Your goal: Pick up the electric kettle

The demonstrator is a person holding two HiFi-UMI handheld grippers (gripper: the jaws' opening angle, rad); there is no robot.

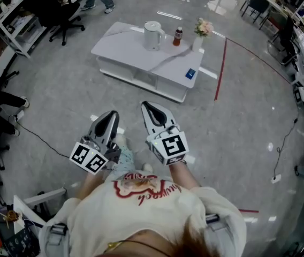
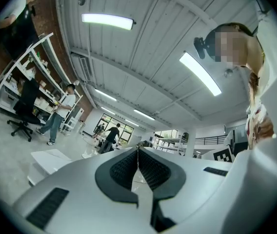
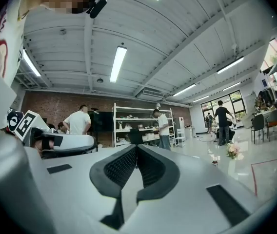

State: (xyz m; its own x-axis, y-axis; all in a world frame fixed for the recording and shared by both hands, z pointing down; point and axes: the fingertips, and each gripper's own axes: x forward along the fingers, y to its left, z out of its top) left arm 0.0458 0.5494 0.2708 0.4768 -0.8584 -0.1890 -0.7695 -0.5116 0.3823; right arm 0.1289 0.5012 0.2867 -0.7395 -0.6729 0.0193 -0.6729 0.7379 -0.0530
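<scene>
both jaws are pressed together, nothing between them. the left gripper (image 1: 112,113) and right gripper (image 1: 147,106) sit side by side over the floor (image 1: 237,138), well apart from the table (image 1: 121,50). the kettle (image 1: 152,35), white, lidded, handle to the right, stands upright near the table's far edge, left of a bottle (image 1: 177,36) and flowers (image 1: 203,28). only the head view shows the kettle; the right gripper view catches the flowers.

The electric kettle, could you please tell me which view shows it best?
The head view: the electric kettle stands whole and unobstructed on the white table. Neither gripper view shows it.
</scene>
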